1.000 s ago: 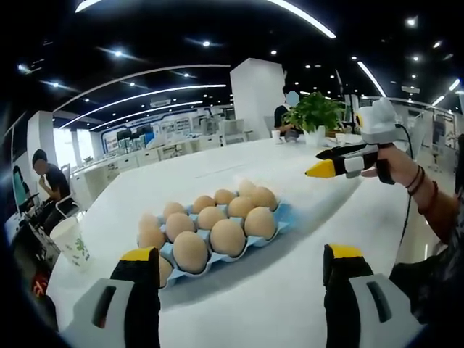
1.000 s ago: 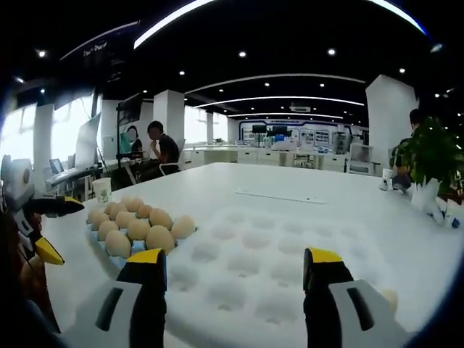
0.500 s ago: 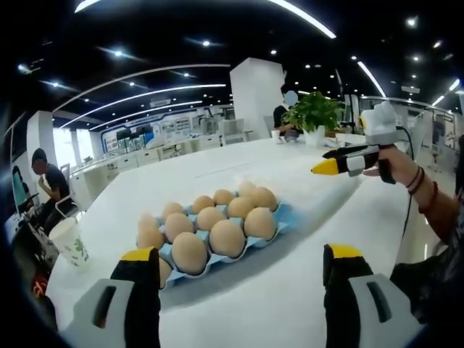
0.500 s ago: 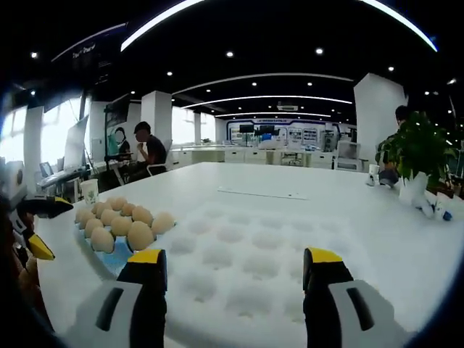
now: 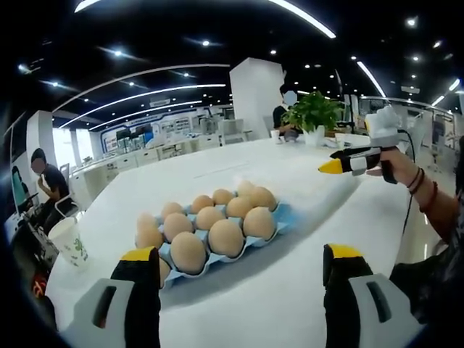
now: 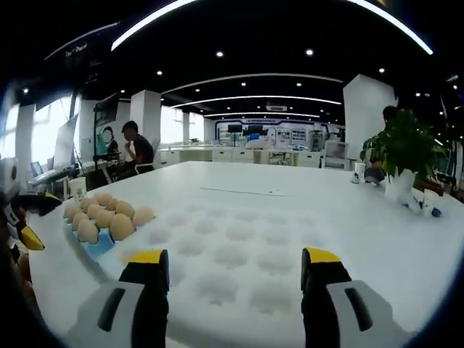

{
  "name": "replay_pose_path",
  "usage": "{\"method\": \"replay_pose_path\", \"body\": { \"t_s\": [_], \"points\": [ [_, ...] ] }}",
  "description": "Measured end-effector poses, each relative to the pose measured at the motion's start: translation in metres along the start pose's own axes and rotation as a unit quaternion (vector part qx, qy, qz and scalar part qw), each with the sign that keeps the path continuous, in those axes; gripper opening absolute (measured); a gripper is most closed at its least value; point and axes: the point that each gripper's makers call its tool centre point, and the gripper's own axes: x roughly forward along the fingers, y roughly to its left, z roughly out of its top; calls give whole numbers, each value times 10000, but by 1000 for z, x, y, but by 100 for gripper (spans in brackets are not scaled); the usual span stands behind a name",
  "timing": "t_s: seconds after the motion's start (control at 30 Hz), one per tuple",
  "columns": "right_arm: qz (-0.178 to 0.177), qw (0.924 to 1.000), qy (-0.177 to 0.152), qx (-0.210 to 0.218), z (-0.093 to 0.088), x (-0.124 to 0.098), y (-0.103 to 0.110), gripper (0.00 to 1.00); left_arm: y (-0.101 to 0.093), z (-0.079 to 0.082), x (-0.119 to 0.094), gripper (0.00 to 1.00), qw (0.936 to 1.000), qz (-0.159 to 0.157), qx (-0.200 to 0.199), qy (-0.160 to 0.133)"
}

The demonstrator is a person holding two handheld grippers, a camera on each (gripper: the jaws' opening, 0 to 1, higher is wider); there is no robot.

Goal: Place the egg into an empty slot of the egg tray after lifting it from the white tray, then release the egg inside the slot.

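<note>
Jaws of the left hand-held gripper (image 5: 241, 264) stood wide apart and held nothing, hovering over the white worktop (image 5: 290, 290) just short of the blue egg tray (image 5: 279, 220). That tray lay filled with brown eggs (image 5: 227, 238), one row touching the next. Beyond the egg tray, the right hand-held gripper (image 5: 332, 167) came in from the right, held in a person's hand (image 5: 391, 163); whether its yellow tips were parted there could not be told. From its own camera the right hand-held gripper (image 6: 233, 272) was released and empty, jaws spread above the white tray (image 6: 239, 254), whose dimpled slots lay bare just beside the egg tray (image 6: 98, 243). A paper cup (image 5: 71, 243) stood near the egg tray's far side, and a potted plant (image 5: 315, 116) sat well beyond it.
</note>
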Motion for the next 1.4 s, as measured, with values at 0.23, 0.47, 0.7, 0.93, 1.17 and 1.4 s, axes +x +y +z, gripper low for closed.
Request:
{"method": "replay_pose_path", "body": {
  "t_s": [0.23,0.47,0.7,0.93,1.17,1.4],
  "points": [
    [-102,9999,45,-41,-6,-6,-11,77,-5,0,-1,95,10000,-36,26,-16],
    [-224,9997,41,-53,-9,-12,-20,76,-6,-1,-2,94,10000,-54,59,-5],
    [-393,9992,-34,11,-9,-17,-30,72,-8,-1,-3,94,9999,-74,83,-21],
    [-478,9988,-37,17,-10,-19,-35,69,-11,0,-5,94,9999,-90,95,-21],
    [-641,9978,-126,112,-8,-25,-46,69,-10,-1,-6,94,9999,-55,88,-6],
    [-829,9964,-30,202,-16,-26,-63,69,-13,-2,-5,93,9999,-92,136,20]
  ]
}}
